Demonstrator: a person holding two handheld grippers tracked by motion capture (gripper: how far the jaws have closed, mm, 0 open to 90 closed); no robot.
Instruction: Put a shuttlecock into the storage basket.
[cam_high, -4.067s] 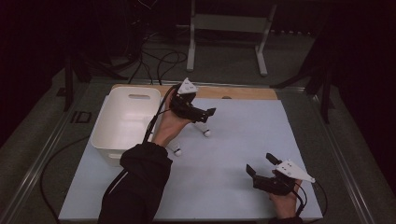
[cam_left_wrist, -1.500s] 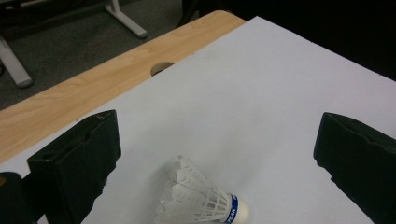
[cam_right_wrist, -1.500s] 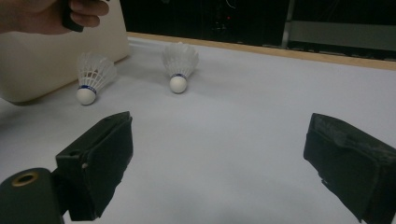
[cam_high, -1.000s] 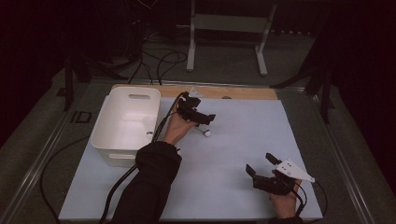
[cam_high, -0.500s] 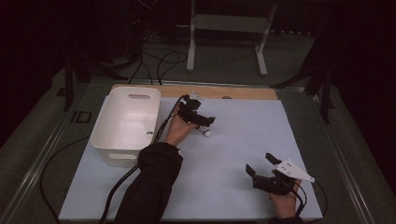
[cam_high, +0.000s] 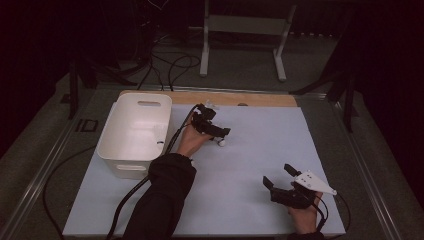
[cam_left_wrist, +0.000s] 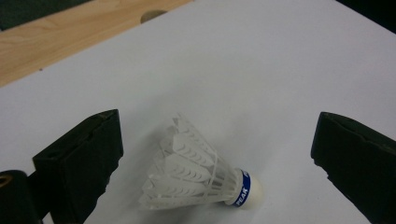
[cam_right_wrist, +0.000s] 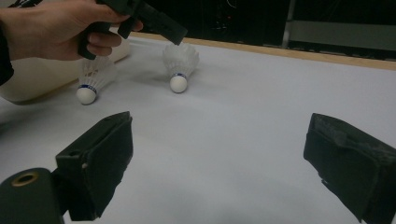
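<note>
Grippers (cam_high: 223, 134) over white table sheet (cam_high: 260, 150)

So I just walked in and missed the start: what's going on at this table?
A person is working with a handheld gripper in each hand. The left gripper hovers with its fingers open on either side of a white shuttlecock lying on its side on the pale mat, not yet gripping it. A second shuttlecock lies nearby. A white bin sits to the left. The right gripper is open near the mat's front edge, away from the shuttlecocks.

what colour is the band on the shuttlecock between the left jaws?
Blue with white lettering on the shuttlecock; clearest in the left gripper view.
</note>
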